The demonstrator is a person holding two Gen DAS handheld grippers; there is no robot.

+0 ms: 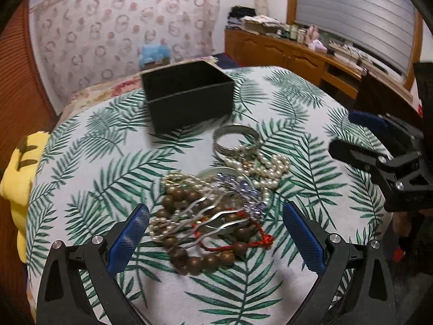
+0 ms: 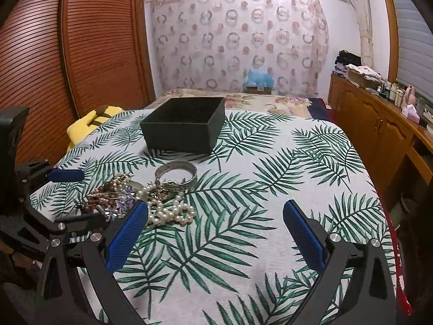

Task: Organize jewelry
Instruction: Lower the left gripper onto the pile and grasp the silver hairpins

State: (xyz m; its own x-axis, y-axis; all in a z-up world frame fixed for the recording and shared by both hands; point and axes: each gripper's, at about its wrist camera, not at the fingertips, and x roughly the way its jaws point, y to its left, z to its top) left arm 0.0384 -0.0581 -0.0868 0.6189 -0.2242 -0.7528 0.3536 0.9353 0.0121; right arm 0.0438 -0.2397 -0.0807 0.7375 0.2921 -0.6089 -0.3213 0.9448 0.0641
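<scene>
A pile of jewelry lies on the leaf-print tablecloth [image 1: 284, 279]: a brown wooden bead bracelet [image 1: 189, 257], white pearl strands [image 1: 270, 165], a silver bangle [image 1: 235, 139], a silver hair fork [image 1: 213, 216] and purple crystal pieces [image 1: 243, 187]. An open black box [image 1: 186, 94] stands behind the pile. My left gripper [image 1: 216, 211] is open, its blue pads either side of the pile, just above it. My right gripper [image 2: 215, 216] is open and empty over bare cloth, right of the pile [image 2: 151, 197]. The box [image 2: 184, 127] and bangle [image 2: 176, 174] show there too.
A yellow plush toy [image 1: 19, 178] sits at the table's left edge. A wooden sideboard [image 2: 379, 132] with clutter runs along the right. A slatted wooden door [image 2: 67, 62] is on the left. A bed with floral cover [image 2: 243, 100] lies behind the table.
</scene>
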